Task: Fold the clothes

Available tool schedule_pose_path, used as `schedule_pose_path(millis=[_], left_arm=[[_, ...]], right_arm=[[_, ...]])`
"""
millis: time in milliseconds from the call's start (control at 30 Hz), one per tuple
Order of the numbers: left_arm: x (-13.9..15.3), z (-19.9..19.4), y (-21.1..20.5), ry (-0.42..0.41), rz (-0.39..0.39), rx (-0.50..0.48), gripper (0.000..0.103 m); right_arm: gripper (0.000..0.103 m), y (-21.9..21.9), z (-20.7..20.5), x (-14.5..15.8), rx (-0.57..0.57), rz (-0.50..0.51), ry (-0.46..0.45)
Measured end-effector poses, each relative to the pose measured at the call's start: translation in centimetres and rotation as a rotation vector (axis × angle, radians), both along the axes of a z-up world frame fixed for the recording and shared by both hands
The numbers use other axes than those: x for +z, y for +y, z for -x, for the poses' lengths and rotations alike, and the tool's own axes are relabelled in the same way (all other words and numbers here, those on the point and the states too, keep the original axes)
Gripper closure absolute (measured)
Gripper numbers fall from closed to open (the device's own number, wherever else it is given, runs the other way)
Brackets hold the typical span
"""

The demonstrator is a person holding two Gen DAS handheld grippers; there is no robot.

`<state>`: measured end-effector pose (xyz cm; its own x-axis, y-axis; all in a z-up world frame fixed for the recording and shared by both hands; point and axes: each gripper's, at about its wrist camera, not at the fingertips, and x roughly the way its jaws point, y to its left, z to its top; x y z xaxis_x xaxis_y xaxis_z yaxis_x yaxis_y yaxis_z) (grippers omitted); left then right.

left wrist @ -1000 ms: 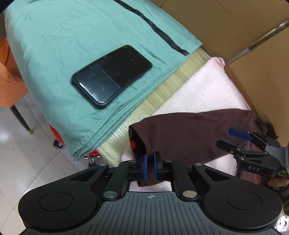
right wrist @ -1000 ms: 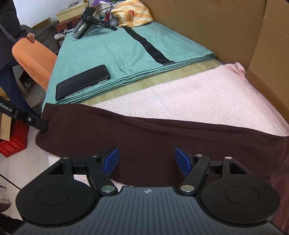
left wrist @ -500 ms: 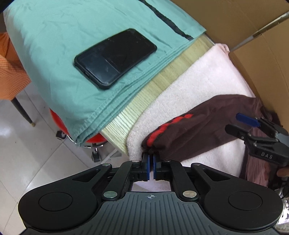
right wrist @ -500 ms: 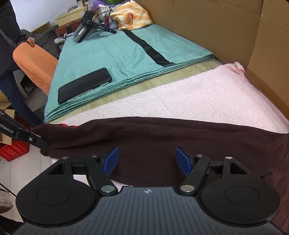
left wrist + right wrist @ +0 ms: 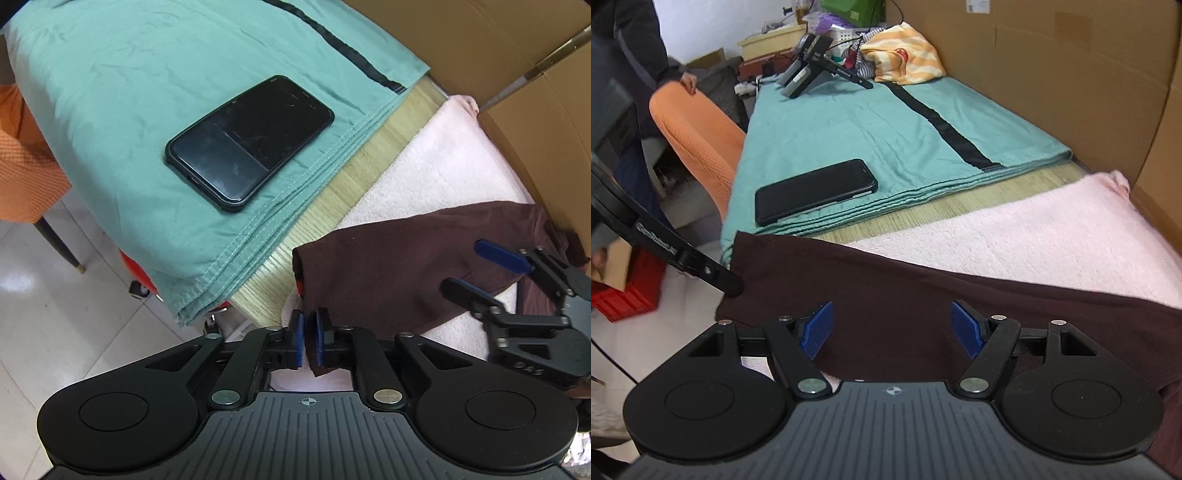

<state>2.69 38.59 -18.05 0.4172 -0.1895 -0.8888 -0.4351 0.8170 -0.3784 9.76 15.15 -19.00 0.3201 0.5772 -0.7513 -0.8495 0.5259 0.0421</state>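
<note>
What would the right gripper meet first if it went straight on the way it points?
Most likely the dark brown garment, which lies directly ahead between the right gripper's open fingers; depth is uncertain.

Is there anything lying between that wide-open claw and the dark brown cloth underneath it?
Nothing visible. The right gripper hangs open right over the brown garment, with only air between. The phone lies apart, on the green sheet.

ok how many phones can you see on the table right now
1. The black phone lies flat on the folded teal cloth, beside the pink towel with the brown garment. Others could be hidden in the far clutter.
</note>
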Motion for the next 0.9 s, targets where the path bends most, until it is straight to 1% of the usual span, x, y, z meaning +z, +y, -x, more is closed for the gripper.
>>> schedule_pose_path(millis=[33, 67, 100, 133, 167, 200, 233, 267, 333, 400, 433, 500, 533, 600, 633, 667, 733, 833, 900], left_arm=[[0.2, 0.2, 0.1, 0.003, -0.004, -0.001, 0.065], [0.4, 0.5, 0.2, 0.006, -0.008, -0.002, 0.061], [0.8, 0.8, 0.4, 0.003, -0.006, 0.004, 0.061], [1.2, 1.2, 0.6, 0.000, -0.005, 0.010, 0.060], [2.0, 1.4, 0.8, -0.010, -0.014, 0.021, 0.059], [2.7, 1.6, 1.0, -0.020, -0.021, 0.032, 0.059], [3.7, 1.6, 1.1, -0.050, -0.012, 0.039, 0.059], [4.6, 1.2, 0.9, -0.087, -0.005, 0.031, 0.059], [6.2, 0.0, 0.3, -0.153, 0.001, -0.002, 0.054], [6.7, -2.0, -1.3, -0.194, 0.002, -0.077, 0.051], [6.9, -3.1, -2.1, -0.213, 0.002, -0.114, 0.048], [6.2, -5.1, -3.7, -0.210, -0.010, -0.167, 0.046], [5.6, -6.1, -4.4, -0.201, 0.002, -0.191, 0.046], [5.0, -7.4, -5.7, -0.187, 0.049, -0.233, 0.046], [4.6, -8.1, -6.4, -0.180, 0.071, -0.255, 0.046], [4.7, -8.6, -7.2, -0.183, 0.077, -0.282, 0.045], [5.0, -9.4, -8.6, -0.187, 0.092, -0.340, 0.036], [5.8, -10.6, -10.7, -0.194, 0.141, -0.414, 0.027], [6.4, -11.4, -12.4, -0.198, 0.174, -0.467, 0.025]], right_arm=[[0.034, 0.2, 0.1, -0.4, 0.004, 0.012, 0.012], [0.036, 0.3, 0.2, -0.8, 0.007, 0.023, 0.024], [0.042, 0.5, 0.3, -1.2, 0.011, 0.035, 0.035], [0.052, 0.4, 0.3, -1.5, 0.010, 0.046, 0.061], [0.053, 0.1, 0.5, -1.7, 0.008, 0.049, 0.077], [0.059, -0.3, 0.7, -1.6, 0.008, 0.042, 0.080], [0.069, -0.8, 0.8, -1.2, 0.008, 0.033, 0.082], [0.070, -1.3, 0.7, -0.8, -0.007, 0.012, 0.087], [0.069, -2.4, -0.2, 0.0, -0.091, -0.033, 0.087], [0.068, -3.0, -1.8, -0.1, -0.195, -0.038, 0.077], [0.068, -3.3, -2.8, -0.4, -0.253, -0.040, 0.079], [0.063, -3.9, -3.8, -1.1, -0.316, -0.039, 0.116], [0.062, -4.2, -4.2, -1.4, -0.341, -0.037, 0.138], [0.059, -4.5, -3.7, -1.2, -0.311, -0.029, 0.167], [0.059, -5.0, -3.3, -0.8, -0.309, -0.048, 0.171], [0.059, -5.7, -2.9, -0.2, -0.319, -0.076, 0.168], [0.047, -7.8, -1.9, 1.3, -0.390, -0.119, 0.151], [0.040, -11.9, -0.7, 3.4, -0.529, -0.181, 0.116], [0.040, -14.7, -0.2, 4.1, -0.639, -0.195, 0.102]])
